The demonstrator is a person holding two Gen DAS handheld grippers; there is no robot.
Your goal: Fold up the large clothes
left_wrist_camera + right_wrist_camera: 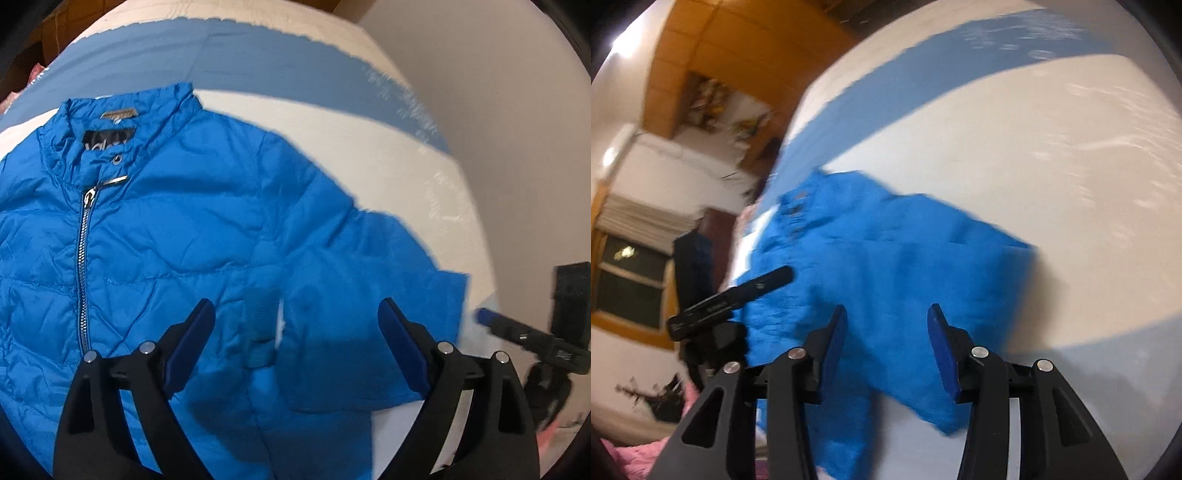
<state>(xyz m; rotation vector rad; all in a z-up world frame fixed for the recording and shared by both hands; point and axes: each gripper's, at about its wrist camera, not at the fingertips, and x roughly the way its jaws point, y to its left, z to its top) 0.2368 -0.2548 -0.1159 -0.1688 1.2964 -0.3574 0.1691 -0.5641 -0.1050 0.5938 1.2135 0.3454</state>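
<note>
Blue jacket (166,240) lies zipped, front up, on the white bed (369,155); left gripper (295,317) and right gripper (886,325) hover apart, empty, over the folded sleeve (369,277), whose slick fabric may spring loose.

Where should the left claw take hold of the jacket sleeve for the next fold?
Grip the sleeve at its cuff edge, coming down from above. The cuff lies flat, spread away from the jacket body, so probably the easiest edge to pinch and carry inward.
</note>
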